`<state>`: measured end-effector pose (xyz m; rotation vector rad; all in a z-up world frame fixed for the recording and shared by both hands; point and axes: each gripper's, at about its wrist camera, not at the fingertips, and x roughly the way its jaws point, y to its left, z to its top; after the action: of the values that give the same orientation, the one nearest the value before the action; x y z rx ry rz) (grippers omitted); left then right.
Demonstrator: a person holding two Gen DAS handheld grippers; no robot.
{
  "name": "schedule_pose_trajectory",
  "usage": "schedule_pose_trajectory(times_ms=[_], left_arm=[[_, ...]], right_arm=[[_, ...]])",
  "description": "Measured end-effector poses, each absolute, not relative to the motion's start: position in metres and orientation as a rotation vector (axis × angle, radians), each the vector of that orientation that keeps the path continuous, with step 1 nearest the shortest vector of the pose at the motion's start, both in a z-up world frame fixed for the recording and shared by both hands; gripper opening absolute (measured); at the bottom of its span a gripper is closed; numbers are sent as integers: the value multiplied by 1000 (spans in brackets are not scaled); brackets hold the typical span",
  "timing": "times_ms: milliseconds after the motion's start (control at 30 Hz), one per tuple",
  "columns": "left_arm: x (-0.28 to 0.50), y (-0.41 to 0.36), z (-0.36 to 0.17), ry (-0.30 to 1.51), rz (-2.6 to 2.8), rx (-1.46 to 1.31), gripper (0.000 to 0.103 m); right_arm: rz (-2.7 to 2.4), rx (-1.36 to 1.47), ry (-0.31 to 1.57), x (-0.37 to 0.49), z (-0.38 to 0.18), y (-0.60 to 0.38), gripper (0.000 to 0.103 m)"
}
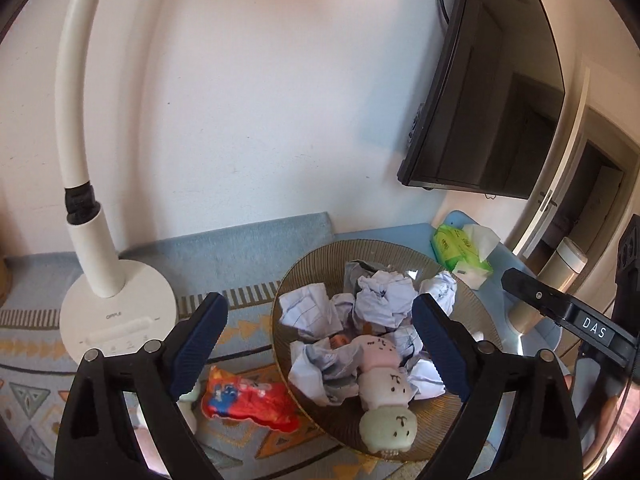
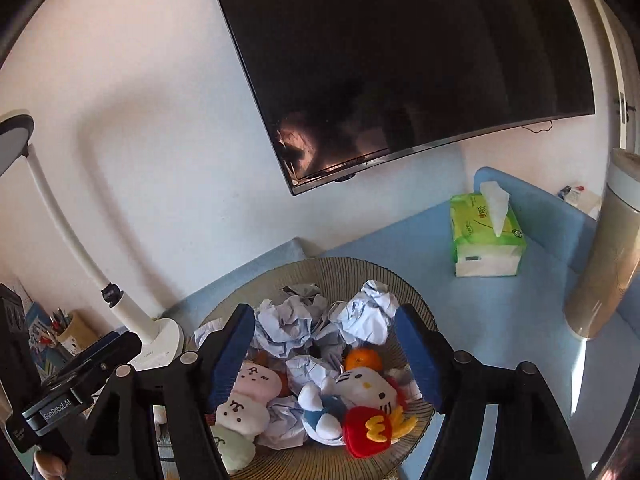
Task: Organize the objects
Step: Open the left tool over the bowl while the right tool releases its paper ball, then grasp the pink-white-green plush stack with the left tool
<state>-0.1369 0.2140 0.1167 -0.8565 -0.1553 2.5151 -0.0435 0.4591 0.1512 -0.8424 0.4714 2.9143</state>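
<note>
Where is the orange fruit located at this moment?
In the right wrist view, the small round orange fruit lies inside the ribbed round bowl, between crumpled white paper balls and the white cat plush toy.

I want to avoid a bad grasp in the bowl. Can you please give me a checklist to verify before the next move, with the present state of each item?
1. Left tool open and holding nothing: ok.
2. Right tool open and holding nothing: ok.
3. Both tools above the bowl, not touching its contents: ok.
4. Target chosen: cannot tell; crumpled paper balls, an orange, a Hello Kitty plush and a stacked pastel plush lie mixed together.
5. Single item reachable alone: not ok; the toys and papers touch and overlap.
6. Destination for sorted items: cannot tell; only a red snack packet lies beside the bowl.
</note>
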Motion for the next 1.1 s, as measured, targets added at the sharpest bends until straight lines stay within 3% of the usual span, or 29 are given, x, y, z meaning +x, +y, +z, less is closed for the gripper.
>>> schedule_pose_trajectory(times_ms=[167,233,300,433,700,967,1100], left_arm=[[-89,145,126,-185,2631,-839,93],[-66,111,129,-204,2697,-827,94],[-44,76,125,-266,2763,-823,102],[-17,20,93,-352,2784,-940,102],[2,-12,22,-313,2867,-1086,102],[3,7,18,-149,2875,-1119,102],[-11,27,22,-33,2791,-1141,102]], right_arm=[[3052,-846,373,-10,166,407,73],[3116,-878,366,3,163,381,78],[3149,-928,358,14,149,354,90],[3153,-1119,325,15,100,303,91],[3040,-1269,265,-4,35,281,91],[2951,-1357,470,-20,23,301,91],[2862,-1465,667,-41,21,307,90]])
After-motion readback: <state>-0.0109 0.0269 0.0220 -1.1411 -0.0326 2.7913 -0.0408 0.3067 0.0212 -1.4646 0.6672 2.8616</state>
